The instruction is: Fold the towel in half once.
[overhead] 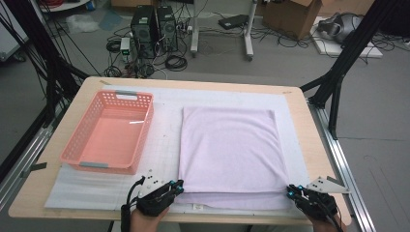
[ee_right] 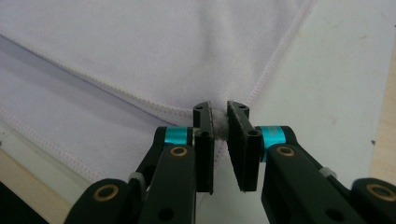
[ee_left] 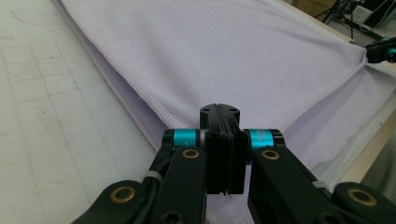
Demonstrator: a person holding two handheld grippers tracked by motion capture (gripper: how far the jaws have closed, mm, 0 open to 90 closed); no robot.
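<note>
Towel pinched at both near corners

Lilac towel (overhead: 227, 147) lies folded on the white mat (overhead: 167, 121), right of centre on the wooden table (overhead: 300, 125), with its lower layer showing as a strip along the near edge. The left gripper (overhead: 180, 186) sits at the towel's near left corner. In the left gripper view its jaws are pressed flat together, with the cloth running under and around them; whether any fabric is caught between the pads cannot be told there. The right gripper (overhead: 290, 190) is at the near right corner. In the right gripper view its jaws stand a little apart, with a bunched bit of the stitched hem (ee_right: 219, 125) caught between the pads. The upper layer of cloth rises in a soft crease toward that pinch. A pink plastic basket (overhead: 110, 131) stands on the mat to the left of the towel, just beside it but not touching. The person's hands come in from the table's near edge.
</note>
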